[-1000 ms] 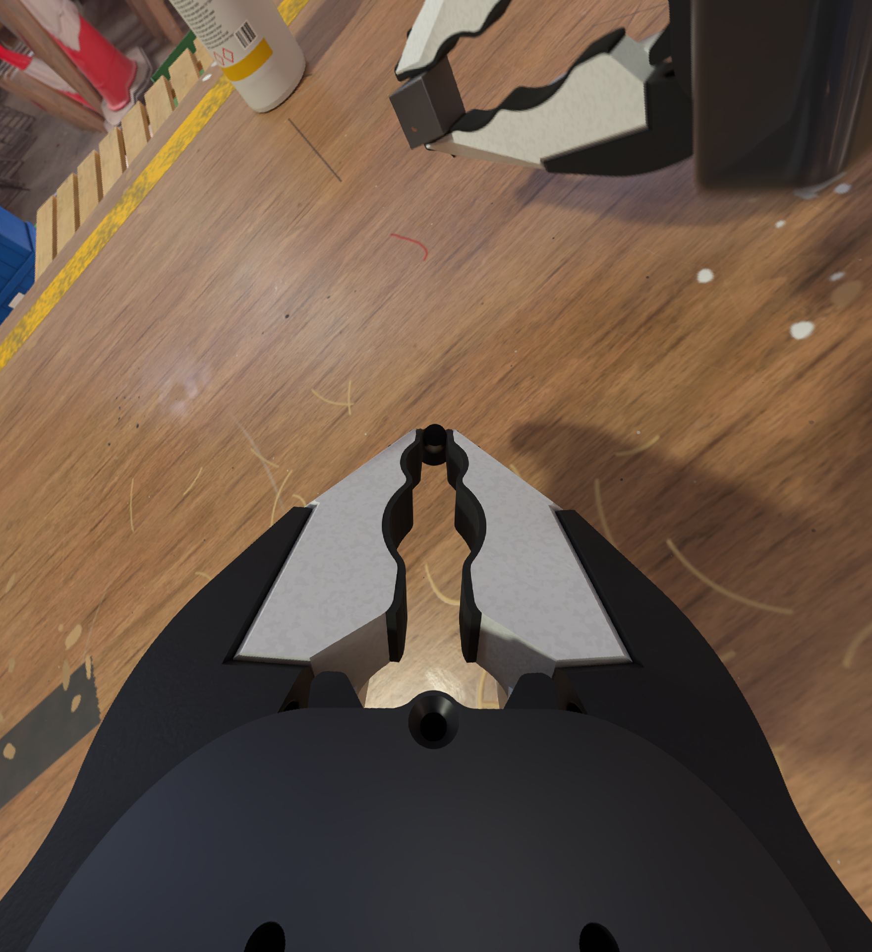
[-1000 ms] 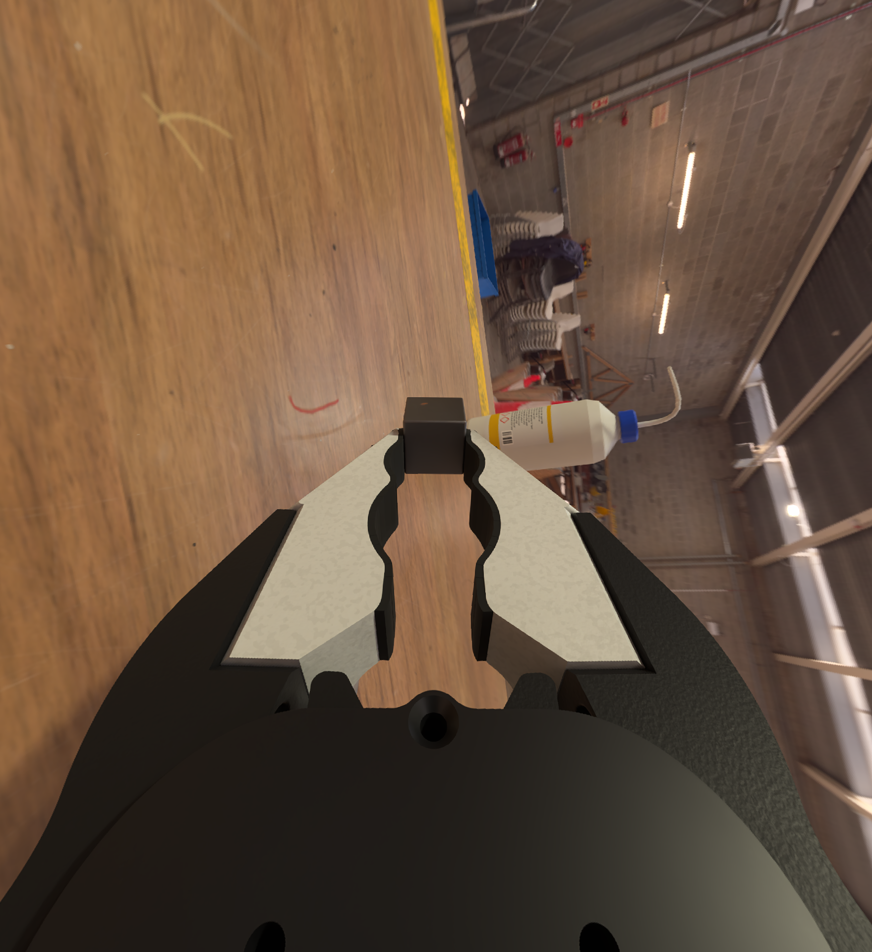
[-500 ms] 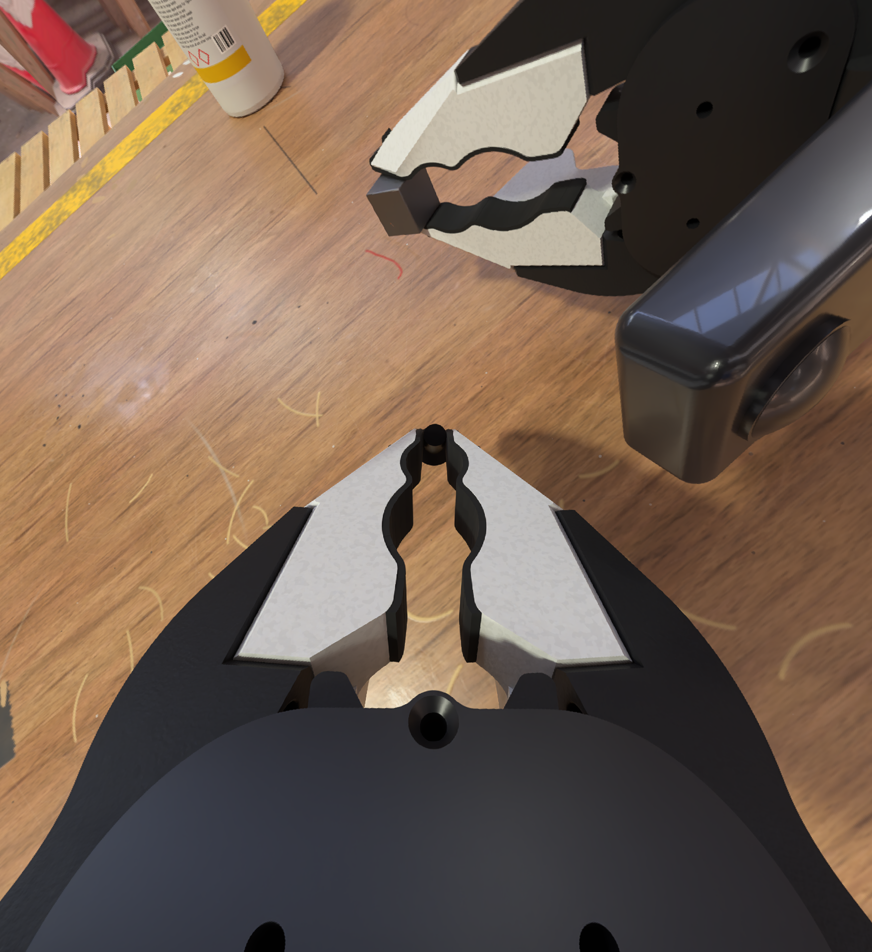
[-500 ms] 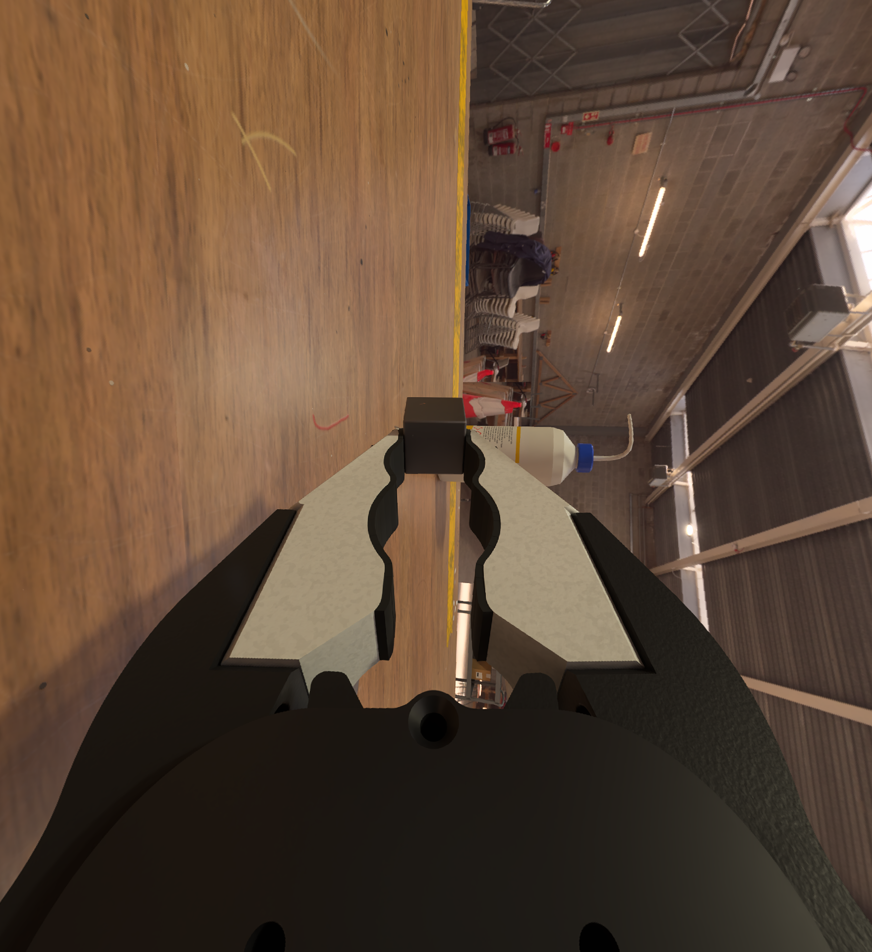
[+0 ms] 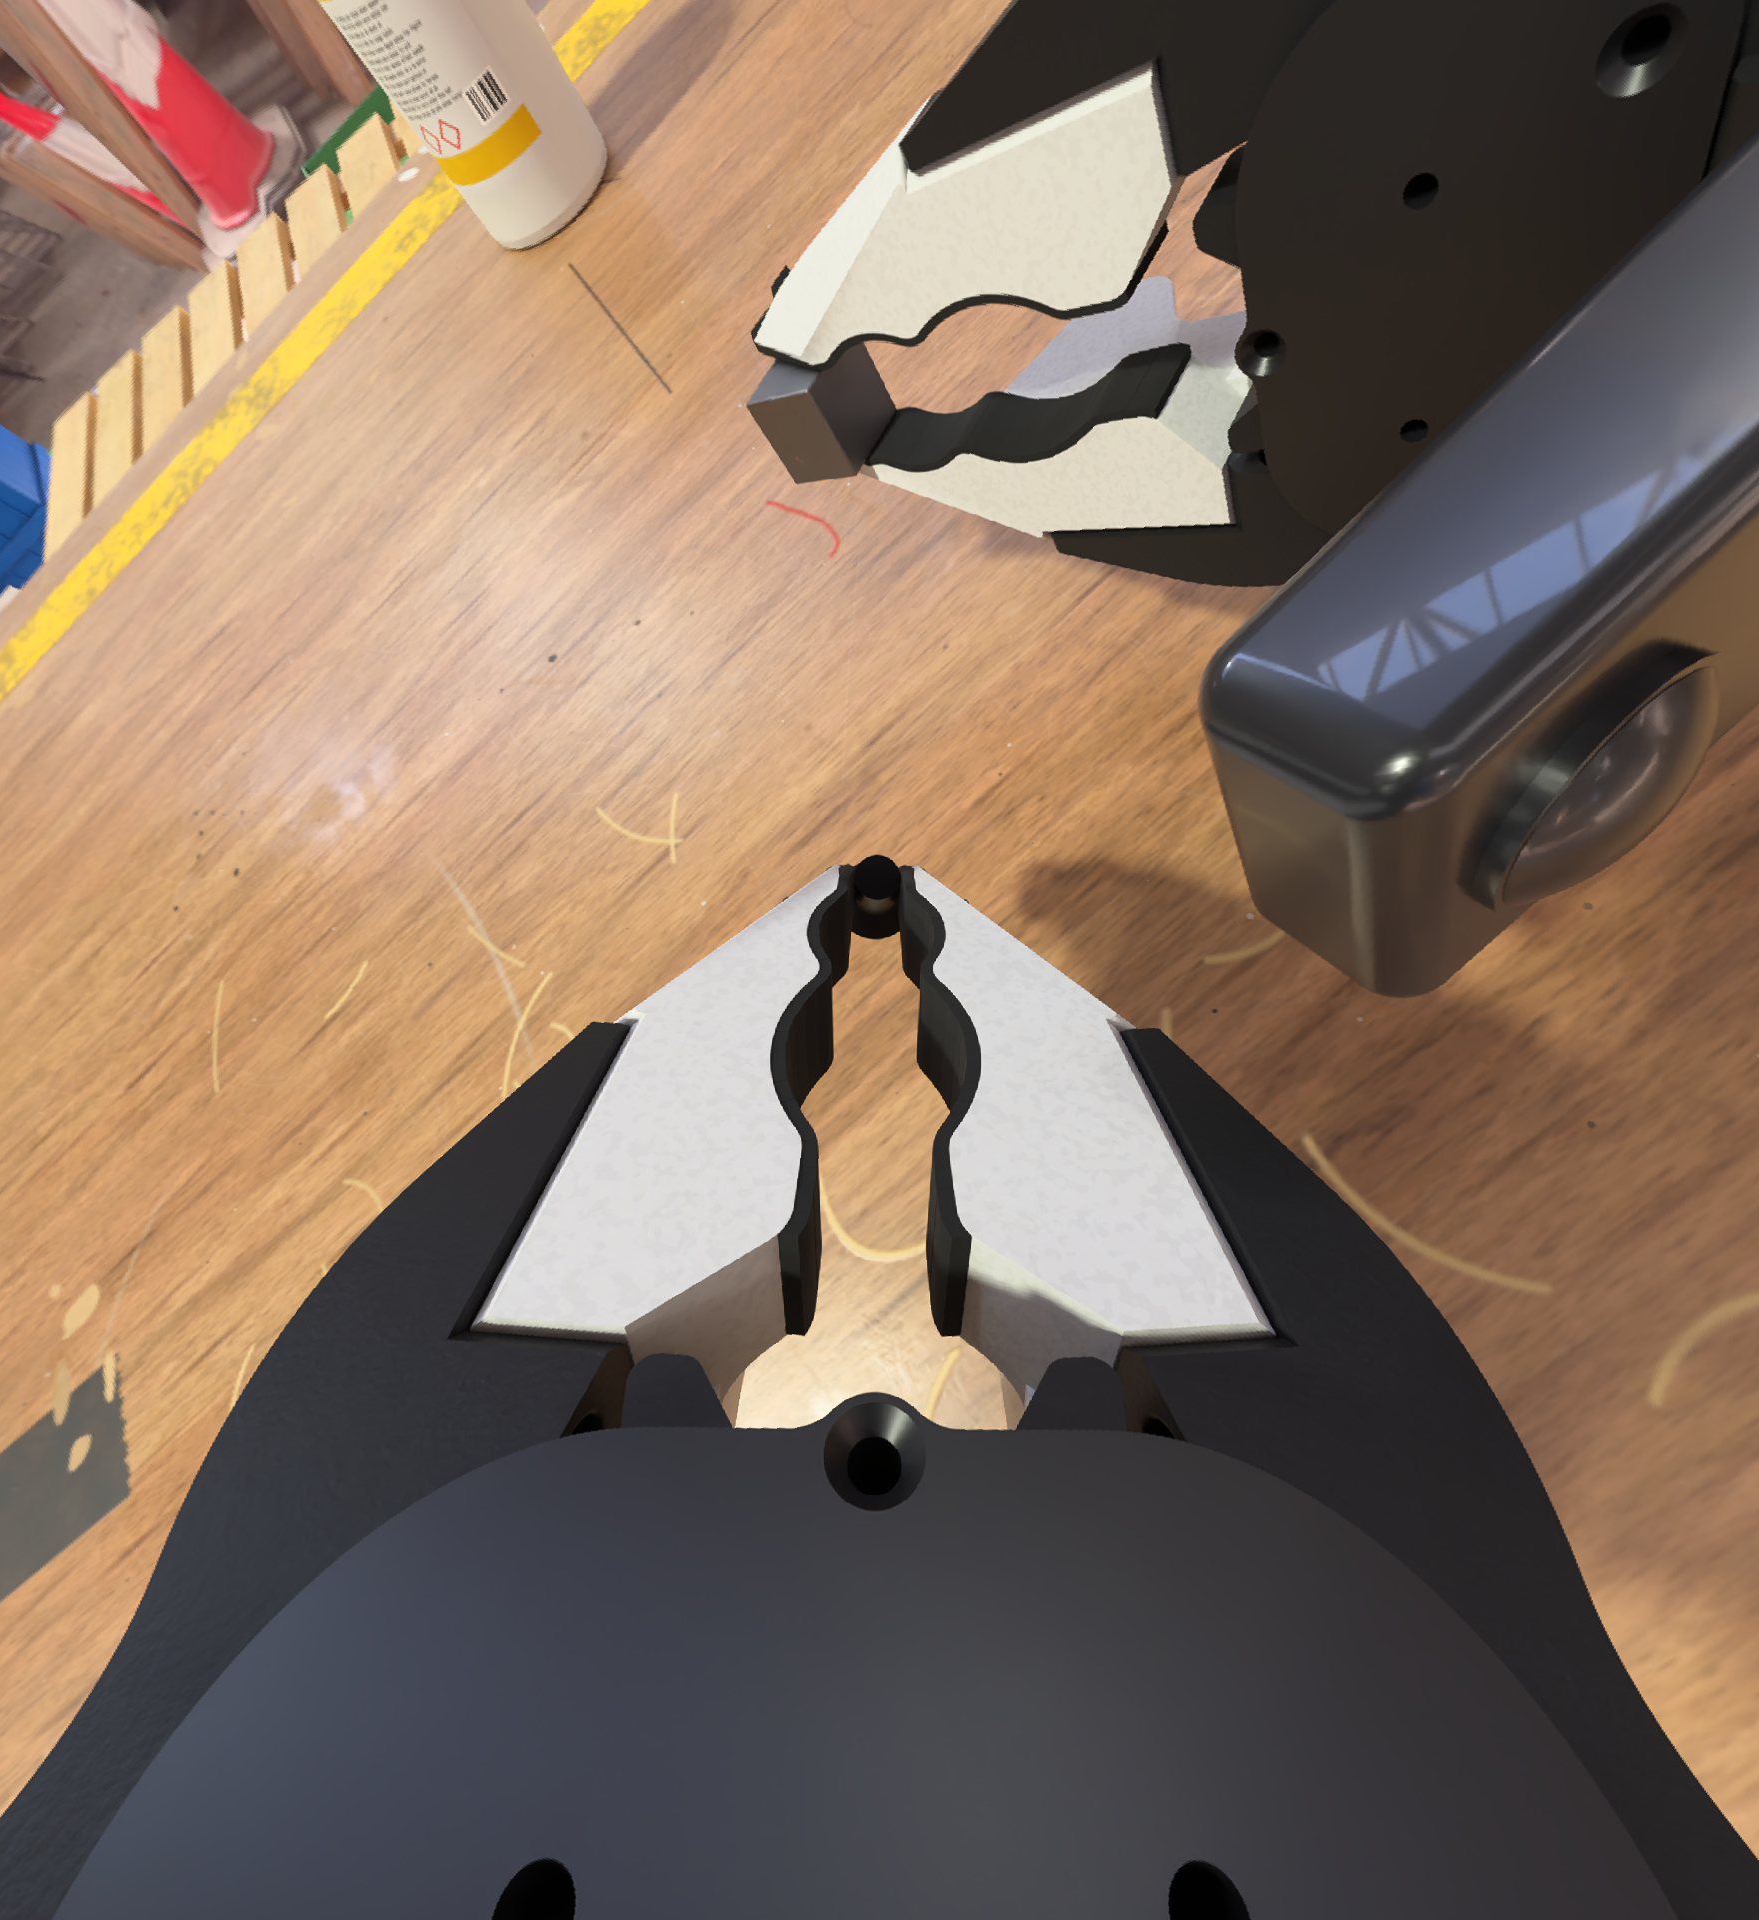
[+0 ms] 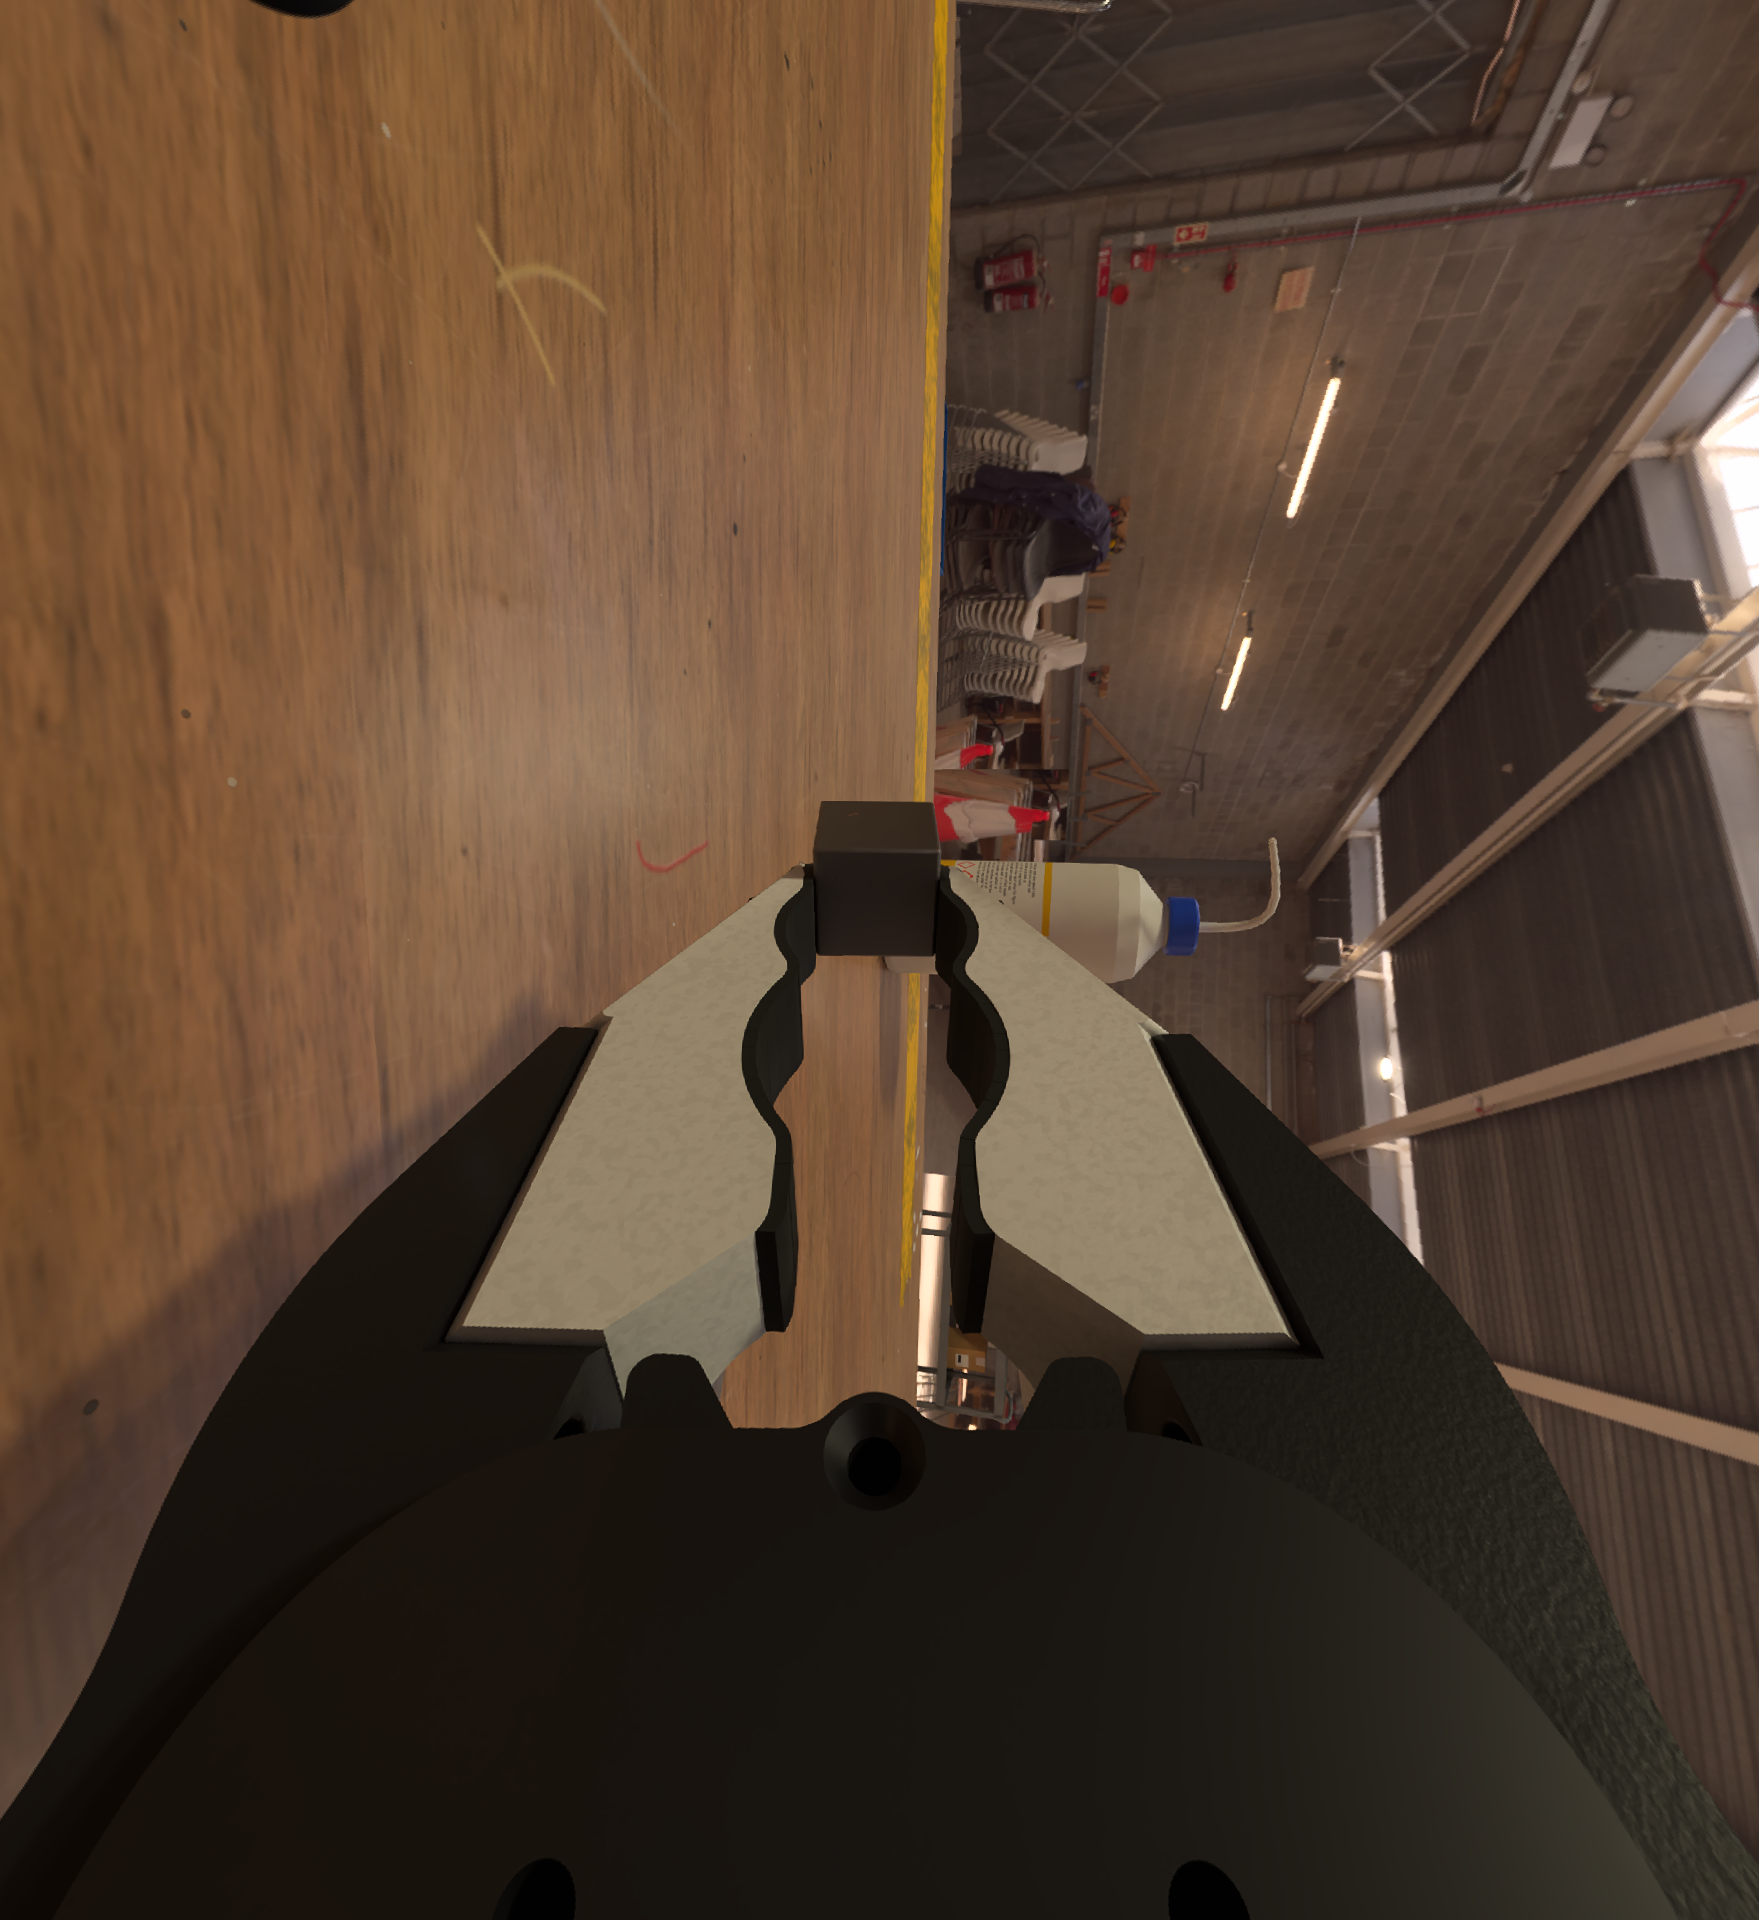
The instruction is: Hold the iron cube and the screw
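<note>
Warehouse walls and racks stand beyond a wide wooden bench (image 5: 355,644), whose yellow-striped edge (image 5: 179,468) runs along the far side with a white bottle (image 5: 501,125) just inside it. Both grasps look made, so the step in hand seems to be the hold itself. The right gripper (image 5: 833,416) is clamped on the cube (image 6: 875,883), clear of the bench. The left gripper (image 5: 875,899) is nearly closed, pinching the small dark screw (image 5: 875,883) at its tips. Next calls for steady grips, keeping the grippers apart; open bench lies to the left.

One iron cube (image 6: 875,878), one screw (image 5: 875,883), one bottle (image 5: 485,114), two grippers.
</note>
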